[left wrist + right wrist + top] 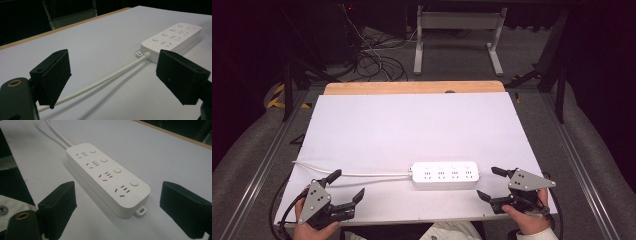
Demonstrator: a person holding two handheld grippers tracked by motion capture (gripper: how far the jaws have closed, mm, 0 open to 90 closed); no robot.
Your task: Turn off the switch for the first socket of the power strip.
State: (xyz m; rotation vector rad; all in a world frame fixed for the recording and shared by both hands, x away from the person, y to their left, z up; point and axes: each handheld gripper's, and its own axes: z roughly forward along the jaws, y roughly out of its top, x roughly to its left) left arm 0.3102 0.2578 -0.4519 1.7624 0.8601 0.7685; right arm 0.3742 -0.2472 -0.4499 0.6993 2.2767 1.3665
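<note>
While cables tangle behind (dark floor), white table (412, 125) — power strip (445, 175).

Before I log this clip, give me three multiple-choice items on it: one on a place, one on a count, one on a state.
1. Where does the white plastic power strip lie on the white table?
A. far edge
B. near edge, between both tongs
C. left corner

2. How many round buttons are on it?
A. two
B. four
C. six

3. How are the left tongs and right tongs set?
A. both open, holding nothing
B. both shut on the white cord
C. one shut

Answers: 1 B, the high view shows it there. 2 B, the right gripper view shows four. 3 A, the jaws stand apart.
</note>
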